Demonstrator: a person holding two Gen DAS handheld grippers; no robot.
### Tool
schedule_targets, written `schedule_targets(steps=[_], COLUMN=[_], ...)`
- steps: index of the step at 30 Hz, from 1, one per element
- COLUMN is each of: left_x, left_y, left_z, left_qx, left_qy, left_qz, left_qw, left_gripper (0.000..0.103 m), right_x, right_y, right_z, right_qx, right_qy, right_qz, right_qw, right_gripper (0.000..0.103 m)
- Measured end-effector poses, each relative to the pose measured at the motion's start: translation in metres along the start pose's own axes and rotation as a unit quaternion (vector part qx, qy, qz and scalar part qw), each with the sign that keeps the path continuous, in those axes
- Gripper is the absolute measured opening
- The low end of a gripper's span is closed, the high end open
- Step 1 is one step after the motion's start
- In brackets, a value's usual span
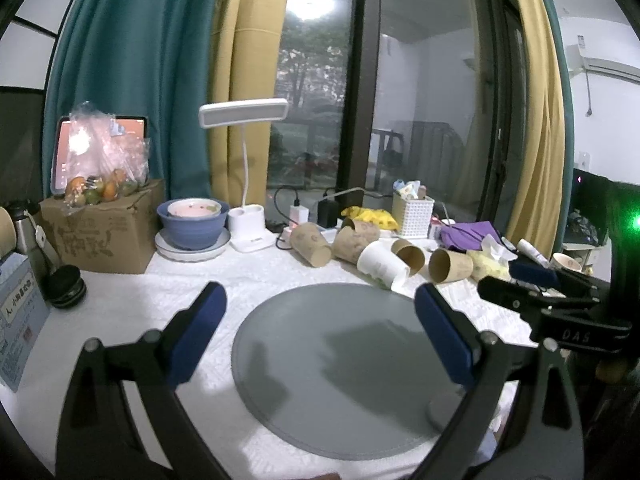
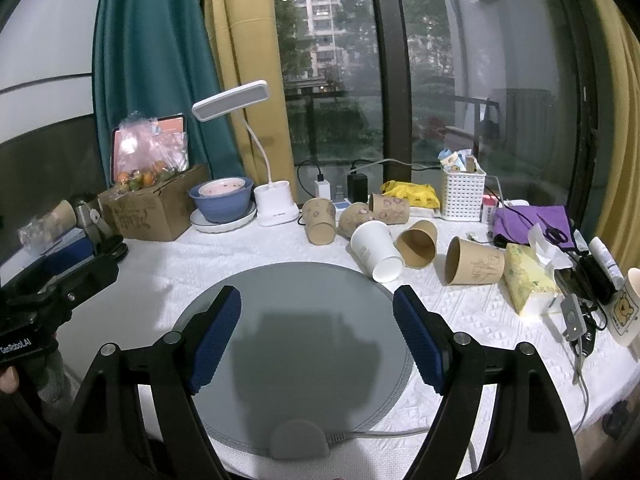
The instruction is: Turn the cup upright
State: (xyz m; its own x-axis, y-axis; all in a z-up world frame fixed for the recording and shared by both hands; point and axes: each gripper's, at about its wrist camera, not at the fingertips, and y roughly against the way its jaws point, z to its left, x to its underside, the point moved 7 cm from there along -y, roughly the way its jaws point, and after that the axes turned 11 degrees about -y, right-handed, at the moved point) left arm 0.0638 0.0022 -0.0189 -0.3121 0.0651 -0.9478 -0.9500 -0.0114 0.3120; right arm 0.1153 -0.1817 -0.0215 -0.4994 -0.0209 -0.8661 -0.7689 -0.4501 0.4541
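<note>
Both hand-held grippers, left (image 1: 320,316) and right (image 2: 317,320), hang spread wide and empty over the grey round mat (image 2: 304,360), probably ready to reach. The tipped white paper cup (image 2: 376,251) lies centre frame beyond it, among toppled brown cups (image 2: 418,244).

We note a round grey mat (image 2: 304,320) at the near edge of the table's white textured cloth (image 2: 460,312). Along the far edge stand a brown cardboard box (image 2: 148,208) carrying bagged fruit (image 2: 148,168), a blue ceramic bowl (image 2: 222,200) on a white plate (image 2: 224,220), a white desk lamp (image 2: 276,200) and a white perforated basket (image 2: 464,192). Toward the right edge lie a purple cloth (image 2: 532,220) and a yellow tissue pack (image 2: 528,276).
</note>
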Motion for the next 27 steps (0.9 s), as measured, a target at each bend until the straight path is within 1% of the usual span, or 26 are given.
schedule_targets(steps=[27], left_x=[0.0014], left_y=[-0.0012], left_z=[-0.0020], left_qx=[0.000], left_qy=[-0.002], left_qz=[0.001], left_qw=[1.0000], left_gripper=[0.096], right_x=[-0.0015], right_y=[-0.0005], right_z=[0.0007], right_qx=[-0.002], right_qy=[-0.002], right_qz=[-0.002], right_qw=[1.000], right_gripper=[0.081])
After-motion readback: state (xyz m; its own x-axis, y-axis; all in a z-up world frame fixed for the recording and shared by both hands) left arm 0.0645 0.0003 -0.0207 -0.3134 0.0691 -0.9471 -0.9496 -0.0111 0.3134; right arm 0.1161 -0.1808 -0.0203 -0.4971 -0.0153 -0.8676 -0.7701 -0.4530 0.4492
